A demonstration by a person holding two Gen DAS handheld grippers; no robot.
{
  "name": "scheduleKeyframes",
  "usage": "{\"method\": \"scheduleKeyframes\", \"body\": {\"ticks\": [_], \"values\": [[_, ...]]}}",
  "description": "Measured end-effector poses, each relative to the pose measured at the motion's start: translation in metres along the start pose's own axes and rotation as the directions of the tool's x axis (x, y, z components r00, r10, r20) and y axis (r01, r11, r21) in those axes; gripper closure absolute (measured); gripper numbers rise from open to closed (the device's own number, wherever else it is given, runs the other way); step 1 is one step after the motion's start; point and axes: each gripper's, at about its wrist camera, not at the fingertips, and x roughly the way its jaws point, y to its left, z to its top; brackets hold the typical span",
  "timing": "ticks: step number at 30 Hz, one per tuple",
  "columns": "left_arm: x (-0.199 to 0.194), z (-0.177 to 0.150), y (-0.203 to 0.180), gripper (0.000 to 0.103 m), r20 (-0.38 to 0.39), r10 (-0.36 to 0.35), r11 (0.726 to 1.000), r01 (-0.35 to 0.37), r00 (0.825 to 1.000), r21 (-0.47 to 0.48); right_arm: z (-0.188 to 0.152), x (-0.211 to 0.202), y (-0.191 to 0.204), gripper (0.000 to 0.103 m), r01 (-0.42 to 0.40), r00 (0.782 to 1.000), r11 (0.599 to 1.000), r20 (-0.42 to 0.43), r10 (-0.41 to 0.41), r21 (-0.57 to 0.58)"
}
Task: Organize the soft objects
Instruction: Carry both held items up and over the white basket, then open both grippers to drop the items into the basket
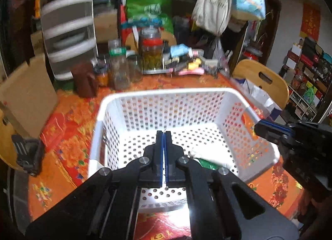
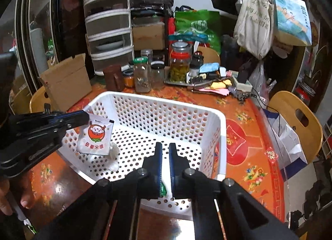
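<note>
A white perforated basket sits on the orange patterned table. In the right wrist view my left gripper is shut on the corner of a white snack packet with a red cartoon face, holding it over the basket's left side. In the left wrist view the left gripper has its jaws together and the packet is hidden. My right gripper hangs over the basket, jaws slightly apart and empty; it also shows at the right in the left wrist view. A green packet and white cotton-like bits lie in the basket.
Glass jars, a brown mug and a metal tray of clutter stand behind the basket. A cardboard box is at the left, wooden chairs at the right, and a plastic drawer tower behind.
</note>
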Motion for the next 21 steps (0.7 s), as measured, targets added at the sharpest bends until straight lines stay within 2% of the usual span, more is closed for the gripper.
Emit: {"method": "scheduleKeyframes", "body": {"ticks": [6,8,9,10,11,12,13,14,15,16,18,21], "values": [[0.038,-0.007,0.012,0.101,-0.086,0.008,1.0,-0.01,0.996,-0.021,-0.006,0.012,-0.006,0.098,-0.021,0.999,0.999,-0.027,0.022,0.027],[0.044,-0.009,0.014,0.097,-0.096,0.011,1.0,-0.013,0.995,-0.023,-0.007,0.014,-0.007,0.098,-0.027,0.999,0.999,-0.035,0.028,0.03],[0.046,-0.01,0.014,0.089,-0.098,0.012,1.0,-0.014,0.995,-0.022,-0.008,0.014,-0.007,0.098,-0.03,0.999,0.999,-0.037,0.031,0.033],[0.046,-0.01,0.014,0.075,-0.094,0.015,1.0,-0.017,0.995,-0.018,-0.009,0.014,-0.009,0.097,-0.03,0.999,0.999,-0.035,0.032,0.039],[0.042,-0.011,0.013,0.066,-0.089,0.021,1.0,-0.022,0.996,-0.014,-0.01,0.015,-0.01,0.096,-0.031,0.999,0.999,-0.035,0.032,0.043],[0.04,-0.012,0.012,0.049,-0.078,0.028,1.0,-0.029,0.997,-0.01,-0.011,0.015,-0.012,0.091,-0.031,0.999,0.998,-0.039,0.033,0.05],[0.036,-0.012,0.011,0.04,-0.057,0.035,0.999,-0.035,0.998,-0.005,-0.012,0.016,-0.014,0.085,-0.034,0.998,0.998,-0.041,0.036,0.059],[0.034,-0.011,0.01,0.038,-0.05,0.036,0.999,-0.036,0.998,-0.001,-0.011,0.015,-0.015,0.08,-0.035,0.998,0.997,-0.041,0.038,0.063],[0.032,-0.011,0.008,0.037,-0.049,0.036,0.999,-0.036,0.998,0.001,-0.012,0.015,-0.018,0.068,-0.033,0.999,0.997,-0.039,0.036,0.068],[0.032,-0.01,0.008,0.036,-0.049,0.031,1.0,-0.031,0.998,0.001,-0.013,0.016,-0.019,0.047,-0.032,0.999,0.997,-0.039,0.034,0.071],[0.031,-0.008,0.005,0.034,-0.053,0.026,1.0,-0.025,0.998,0.008,-0.013,0.015,-0.021,0.03,-0.032,0.999,0.997,-0.031,0.034,0.075],[0.031,-0.008,0.0,0.027,-0.061,0.024,0.999,-0.023,0.998,0.025,-0.014,0.013,-0.025,0.028,-0.031,0.999,0.996,-0.028,0.034,0.081]]}}
